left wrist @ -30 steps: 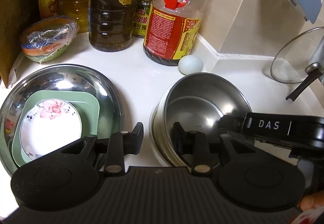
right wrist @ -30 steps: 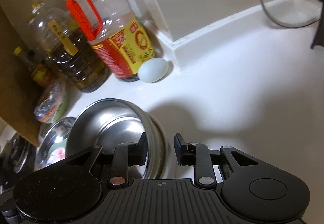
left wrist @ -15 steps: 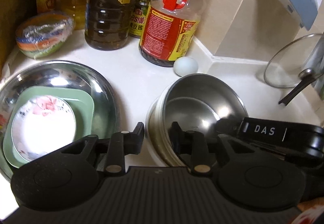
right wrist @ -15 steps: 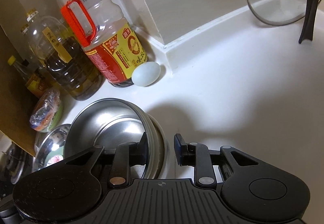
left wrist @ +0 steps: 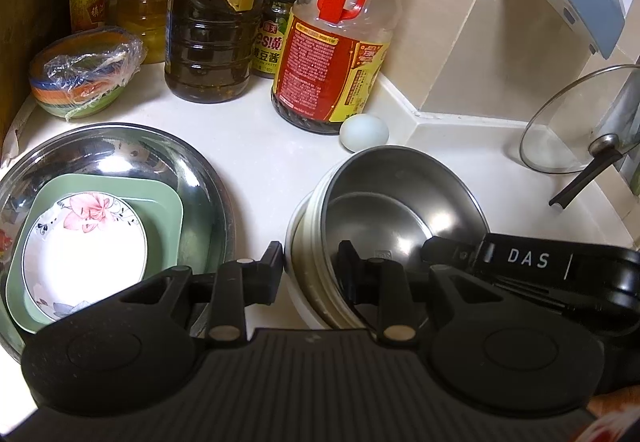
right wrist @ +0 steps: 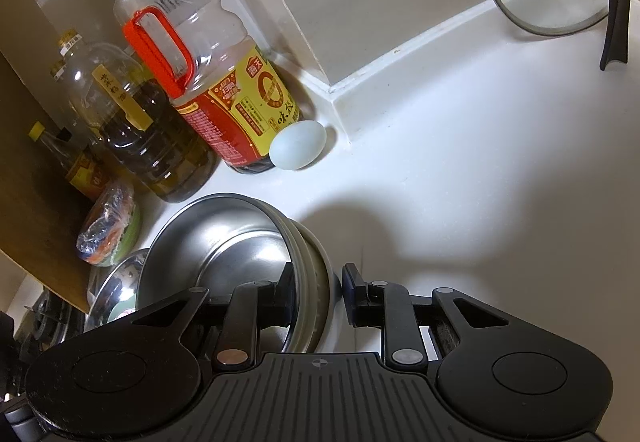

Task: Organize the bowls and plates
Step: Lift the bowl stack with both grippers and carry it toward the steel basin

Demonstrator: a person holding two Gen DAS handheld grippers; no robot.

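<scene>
A shiny steel bowl (left wrist: 400, 202) sits nested in a duller metal bowl and a white bowl (left wrist: 298, 302) on the white counter. My left gripper (left wrist: 310, 262) is shut on the left rim of this stack, one finger inside the steel bowl and one outside. My right gripper (right wrist: 318, 282) is shut on the opposite rim of the same steel bowl (right wrist: 224, 242) and its stack. To the left stands a wide steel basin (left wrist: 200, 170) holding a green square plate (left wrist: 168, 210) with a flowered white plate (left wrist: 84, 242) on top.
Behind the bowls stand a red-handled sauce bottle (left wrist: 332, 62), a dark oil jug (left wrist: 212, 42), a pale egg (left wrist: 364, 132) and plastic-wrapped coloured bowls (left wrist: 80, 82). A glass lid (left wrist: 568, 130) leans at the right wall. A stove burner (right wrist: 44, 318) lies left of the counter.
Both grippers' jaws have narrowed a little onto the stack's rim. The right wrist view has tipped back slightly, so more of the glass lid shows. The bowls stay in place.
</scene>
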